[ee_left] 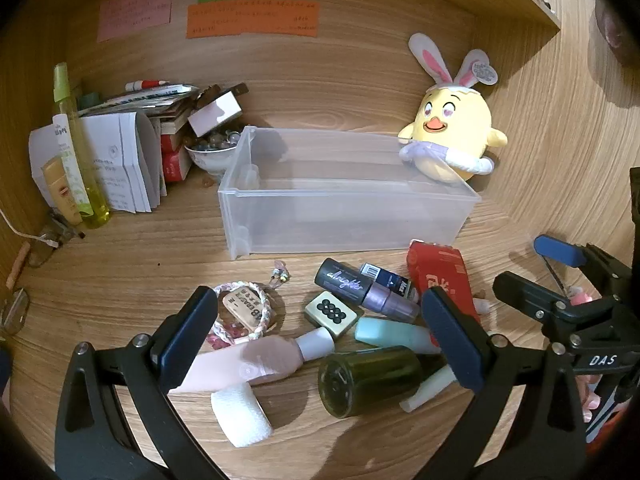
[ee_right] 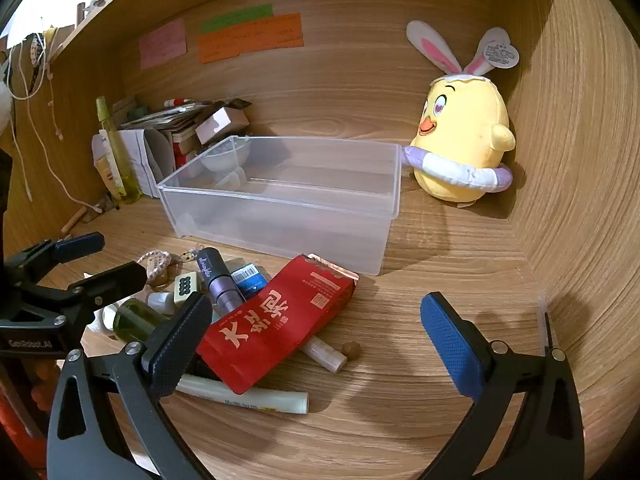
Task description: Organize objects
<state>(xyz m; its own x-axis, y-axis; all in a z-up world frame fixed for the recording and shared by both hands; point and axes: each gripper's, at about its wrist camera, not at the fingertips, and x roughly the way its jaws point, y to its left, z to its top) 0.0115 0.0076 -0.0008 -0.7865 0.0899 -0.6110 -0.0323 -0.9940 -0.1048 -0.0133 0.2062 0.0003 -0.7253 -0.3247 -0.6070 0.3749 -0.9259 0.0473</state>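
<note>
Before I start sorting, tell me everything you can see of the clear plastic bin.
The clear plastic bin is a frosted, translucent rectangular box with a flat rim and no lid. It sits upright on the wooden desk, open side up and empty. The yellow chick plush stands at its far right corner, and a small bowl sits behind its left end. The pile of small items lies just in front, apparently not touching it.

clear plastic bin (ee_left: pixel 348 196) ×1 | plush chick (ee_left: pixel 452 128) ×1 | red packet (ee_right: pixel 276 324) ×1 | mahjong tile (ee_left: pixel 331 312) ×1 | wall notes (ee_left: pixel 252 18) ×3 | dark green bottle (ee_left: pixel 368 380) ×1 | grippers: left gripper (ee_left: pixel 324 344), right gripper (ee_right: pixel 316 344) ×2
</note>
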